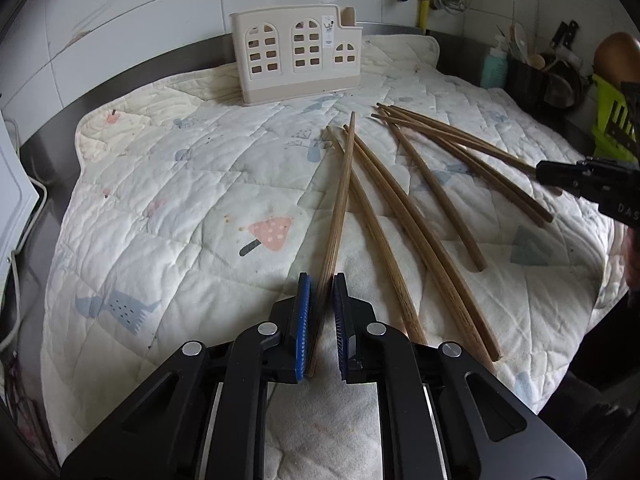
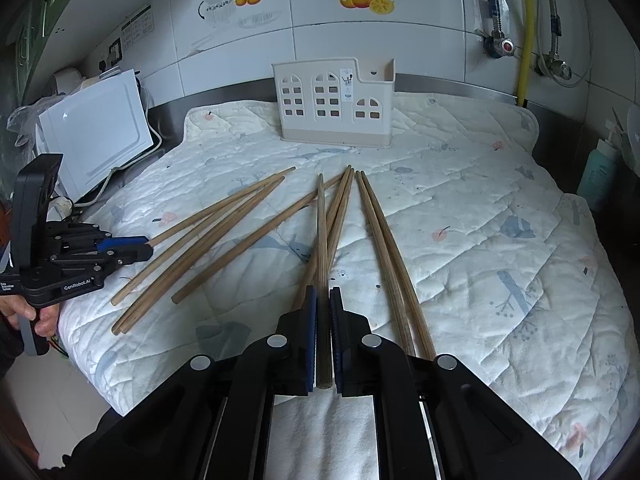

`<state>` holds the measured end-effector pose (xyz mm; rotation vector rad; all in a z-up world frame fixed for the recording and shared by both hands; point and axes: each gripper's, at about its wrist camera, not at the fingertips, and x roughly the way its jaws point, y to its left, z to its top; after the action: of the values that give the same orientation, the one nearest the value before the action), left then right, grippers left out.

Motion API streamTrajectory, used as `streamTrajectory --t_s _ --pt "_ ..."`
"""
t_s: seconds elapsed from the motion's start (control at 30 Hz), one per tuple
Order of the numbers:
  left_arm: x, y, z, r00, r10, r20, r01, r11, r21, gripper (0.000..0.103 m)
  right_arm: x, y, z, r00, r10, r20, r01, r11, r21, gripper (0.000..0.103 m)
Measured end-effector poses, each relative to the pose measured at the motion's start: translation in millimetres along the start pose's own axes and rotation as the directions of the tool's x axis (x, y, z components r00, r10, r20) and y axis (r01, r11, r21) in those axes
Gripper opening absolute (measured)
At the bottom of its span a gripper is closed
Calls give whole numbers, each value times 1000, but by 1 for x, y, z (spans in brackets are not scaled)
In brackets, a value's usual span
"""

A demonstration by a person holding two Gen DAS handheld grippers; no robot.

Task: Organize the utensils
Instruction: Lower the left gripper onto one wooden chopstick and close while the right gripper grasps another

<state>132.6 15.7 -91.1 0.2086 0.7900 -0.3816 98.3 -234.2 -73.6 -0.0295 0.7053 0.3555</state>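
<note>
Several long wooden chopsticks (image 1: 424,184) lie fanned out on a quilted white mat (image 1: 180,208). A beige utensil holder with window cut-outs (image 1: 298,56) stands upright at the mat's far edge; it also shows in the right wrist view (image 2: 334,102). My left gripper (image 1: 321,280) is shut on one chopstick (image 1: 340,200), near its thick end. My right gripper (image 2: 323,292) is shut on another chopstick (image 2: 321,240), also near its thick end. In the right wrist view the left gripper (image 2: 146,246) sits at the left; in the left wrist view the right gripper (image 1: 540,172) sits at the right.
A white appliance with a cord (image 2: 96,136) stands left of the mat. A teal bottle (image 1: 494,66), a dark utensil pot (image 1: 528,80) and a green basket (image 1: 612,116) stand at the right. Pipes and valves (image 2: 524,40) hang on the tiled wall.
</note>
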Motion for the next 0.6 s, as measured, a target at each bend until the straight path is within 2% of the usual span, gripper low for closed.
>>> streamTrajectory --t_s 0.23,0.4,0.6 --pt "0 -4 2 1000 12 -12 -11 998 70 11 -3 4 1 1000 3 9 -3 1000 1 7" --pt "-1 -2 4 1000 -7 -19 7 1000 17 10 -8 6 3 1000 2 24 -2 1000 1 7" --pt "-1 -3 3 1000 -2 -21 2 1000 14 10 -15 9 5 999 2 38 -2 1000 3 7"
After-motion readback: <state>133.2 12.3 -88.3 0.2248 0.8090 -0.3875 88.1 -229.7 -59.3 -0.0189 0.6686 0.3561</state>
